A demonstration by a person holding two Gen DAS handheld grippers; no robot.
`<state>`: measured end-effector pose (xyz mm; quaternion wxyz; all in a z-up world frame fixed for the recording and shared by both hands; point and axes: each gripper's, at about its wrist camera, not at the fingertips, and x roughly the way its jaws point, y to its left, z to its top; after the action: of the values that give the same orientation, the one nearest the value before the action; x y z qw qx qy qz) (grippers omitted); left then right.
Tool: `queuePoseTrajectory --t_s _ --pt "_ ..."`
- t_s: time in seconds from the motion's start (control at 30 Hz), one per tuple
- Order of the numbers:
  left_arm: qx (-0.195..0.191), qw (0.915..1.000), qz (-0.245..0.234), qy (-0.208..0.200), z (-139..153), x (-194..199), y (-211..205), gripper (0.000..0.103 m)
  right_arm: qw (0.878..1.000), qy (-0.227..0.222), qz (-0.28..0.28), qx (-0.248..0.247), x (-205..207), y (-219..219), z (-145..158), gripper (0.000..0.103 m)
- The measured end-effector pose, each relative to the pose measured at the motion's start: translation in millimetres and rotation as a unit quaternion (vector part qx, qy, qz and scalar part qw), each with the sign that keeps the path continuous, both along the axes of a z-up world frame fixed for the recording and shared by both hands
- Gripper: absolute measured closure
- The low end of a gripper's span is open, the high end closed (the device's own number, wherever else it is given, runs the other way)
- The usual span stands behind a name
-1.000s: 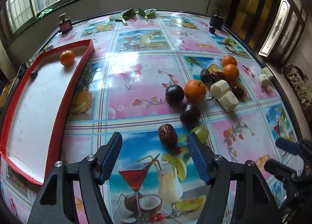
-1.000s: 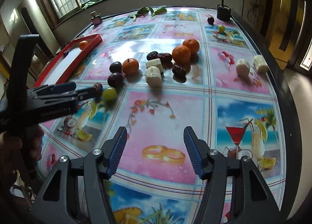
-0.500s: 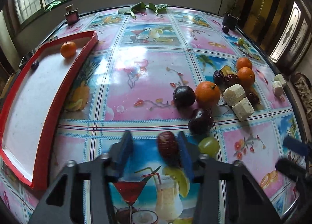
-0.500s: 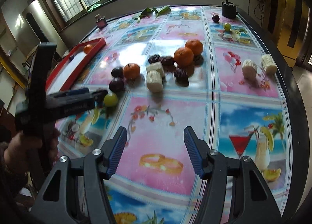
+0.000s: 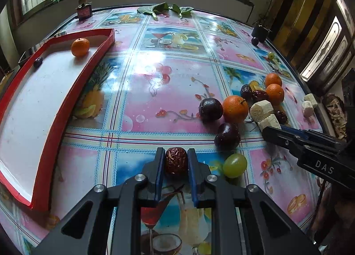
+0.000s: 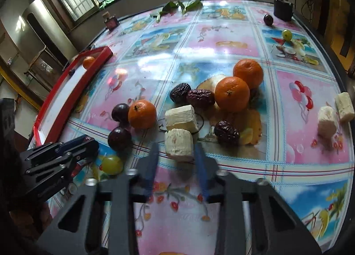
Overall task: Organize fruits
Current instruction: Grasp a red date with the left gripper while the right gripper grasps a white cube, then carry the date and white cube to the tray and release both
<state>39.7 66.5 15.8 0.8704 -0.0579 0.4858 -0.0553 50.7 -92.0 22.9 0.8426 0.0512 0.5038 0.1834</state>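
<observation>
- The left claw [image 5: 176, 161] is gripping a wrinkled red date [image 5: 176, 160] between its blue pads, just above the bench [image 5: 155, 91].
- A green grape [image 5: 234, 165] is lying just right of that date, with a dark plum [image 5: 227, 136] just beyond the grape.
- The red tray [image 5: 60, 108] is sitting well left of the date, holding an orange [image 5: 80, 47] and a small dark fruit [image 5: 38, 61] at its far end.
- The right claw [image 6: 176, 158] is standing open, its blurred fingers flanking a pale fruit chunk [image 6: 178, 144] without visibly touching it.
- More oranges [image 6: 232, 93] and dates [image 6: 200, 98] are lying beyond that chunk.
</observation>
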Motion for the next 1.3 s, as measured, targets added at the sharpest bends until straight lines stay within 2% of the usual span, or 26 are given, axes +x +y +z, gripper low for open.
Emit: queuePoseTrajectory --t_s 0.1,0.3,0.43,0.6,0.93,1.3 --pt "-0.002 1.0 -0.003 -0.004 0.1 -1.9 0.9 0.084 1.0 -0.009 -0.003 -0.018 -4.8 0.7 1.4 0.075" --pt "-0.023 0.9997 -0.009 0.004 0.9 -11.2 5.4 0.084 1.0 -0.015 -0.003 -0.012 -32.4 -9.2 13.9 0.075" --pt "-0.012 0.9997 -0.021 0.004 3.6 -24.4 3.5 0.084 1.0 -0.005 0.004 -0.012 -54.8 -10.2 12.7 0.075" --pt "0.008 0.9988 -0.045 -0.018 12.4 -50.6 -2.4 0.084 1.0 -0.002 0.015 -0.015 -78.6 -1.1 12.7 0.075" --pt "0.007 0.9969 -0.06 -0.052 36.6 -69.0 9.9 0.084 0.999 -0.005 0.043 -0.01 -85.6 47.3 23.8 0.075" --pt "0.006 0.9969 -0.02 -0.076 56.7 -68.7 65.1 0.084 0.996 -0.017 0.093 -0.003 -69.7 121.0 39.9 0.075"
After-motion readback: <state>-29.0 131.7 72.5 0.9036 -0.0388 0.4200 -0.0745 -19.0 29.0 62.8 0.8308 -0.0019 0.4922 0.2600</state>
